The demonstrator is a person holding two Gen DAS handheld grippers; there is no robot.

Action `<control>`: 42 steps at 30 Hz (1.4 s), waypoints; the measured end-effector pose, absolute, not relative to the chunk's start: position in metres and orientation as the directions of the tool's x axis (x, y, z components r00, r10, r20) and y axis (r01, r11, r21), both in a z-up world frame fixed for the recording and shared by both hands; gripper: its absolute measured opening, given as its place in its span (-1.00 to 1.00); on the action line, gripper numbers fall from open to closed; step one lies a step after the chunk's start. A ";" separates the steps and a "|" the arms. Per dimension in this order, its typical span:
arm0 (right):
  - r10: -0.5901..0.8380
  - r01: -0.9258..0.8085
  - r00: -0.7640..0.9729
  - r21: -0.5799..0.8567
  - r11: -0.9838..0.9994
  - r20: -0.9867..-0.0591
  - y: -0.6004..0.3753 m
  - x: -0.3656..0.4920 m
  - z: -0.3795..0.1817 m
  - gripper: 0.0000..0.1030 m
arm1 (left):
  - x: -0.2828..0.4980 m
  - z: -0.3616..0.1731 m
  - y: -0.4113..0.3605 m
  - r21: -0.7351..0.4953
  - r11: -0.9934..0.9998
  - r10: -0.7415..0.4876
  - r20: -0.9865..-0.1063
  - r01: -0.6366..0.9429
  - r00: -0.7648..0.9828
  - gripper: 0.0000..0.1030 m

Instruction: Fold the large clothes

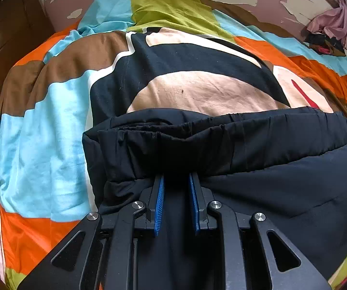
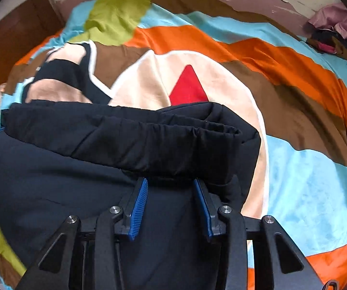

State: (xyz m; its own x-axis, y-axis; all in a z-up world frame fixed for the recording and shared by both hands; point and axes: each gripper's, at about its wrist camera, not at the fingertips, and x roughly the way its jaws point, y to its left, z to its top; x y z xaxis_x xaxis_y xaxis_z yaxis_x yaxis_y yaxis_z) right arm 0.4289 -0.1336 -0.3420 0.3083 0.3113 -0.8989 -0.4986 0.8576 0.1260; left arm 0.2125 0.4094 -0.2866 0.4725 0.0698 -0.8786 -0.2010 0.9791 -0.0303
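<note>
A large black padded garment (image 1: 270, 169) with a gathered elastic hem lies spread on the bed, its hem band folded over toward me. In the left wrist view my left gripper (image 1: 176, 175) is shut on it near its left end, black cloth pinched between the blue pads (image 1: 160, 198). In the right wrist view the same garment (image 2: 76, 169) fills the lower left. My right gripper (image 2: 170, 181) grips it near the right end, with thick cloth filling the wider gap between its pads (image 2: 138, 205). Both sets of fingertips are hidden under the hem fold.
The bed is covered by a patchwork quilt (image 1: 40, 145) in blue, orange, brown and green, seen also as the quilt (image 2: 306, 169) to the right. A brown wooden cabinet (image 1: 9, 36) stands at the left. A heap of clothes (image 1: 328, 31) lies at the far right.
</note>
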 end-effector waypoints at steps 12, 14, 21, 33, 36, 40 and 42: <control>0.476 -0.567 0.366 0.214 0.796 -0.800 -0.121 0.358 -0.272 0.12 | 0.159 -0.231 0.367 -0.131 0.986 -0.050 -0.822 -0.103 0.567 -0.66; 0.538 -0.634 0.353 0.227 0.740 -0.766 -0.102 0.331 -0.262 0.13 | 0.154 -0.227 0.348 -0.181 0.982 -0.115 -0.811 -0.059 0.574 -0.66; 0.482 -0.668 0.331 0.160 0.727 -0.811 -0.046 0.329 -0.303 0.34 | 0.195 -0.256 0.307 -0.154 0.987 -0.103 -0.836 -0.050 0.538 -0.65; 0.411 -0.532 0.246 0.232 0.815 -0.878 -0.038 0.389 -0.341 0.62 | 0.233 -0.285 0.334 -0.139 0.984 -0.066 -0.865 -0.112 0.497 -0.62; 0.415 -0.535 0.225 0.244 0.809 -0.882 -0.039 0.388 -0.338 0.65 | 0.229 -0.280 0.333 -0.130 0.986 -0.061 -0.868 -0.106 0.493 -0.62; 0.462 -0.552 0.218 0.282 0.785 -0.860 -0.049 0.379 -0.323 0.72 | 0.223 -0.271 0.332 -0.148 0.984 -0.080 -0.867 -0.102 0.491 -0.62; 0.481 -0.560 0.214 0.297 0.774 -0.850 -0.055 0.374 -0.318 0.77 | 0.219 -0.267 0.332 -0.150 0.984 -0.085 -0.867 -0.094 0.491 -0.59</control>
State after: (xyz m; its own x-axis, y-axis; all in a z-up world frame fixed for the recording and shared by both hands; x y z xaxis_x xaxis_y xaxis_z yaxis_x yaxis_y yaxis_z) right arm 0.3736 -0.0553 -0.3177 0.2140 0.4808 -0.8503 -0.5599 0.7737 0.2965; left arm 0.2189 0.3319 -0.2673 0.4906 -0.0849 -0.8673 -0.0943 0.9842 -0.1497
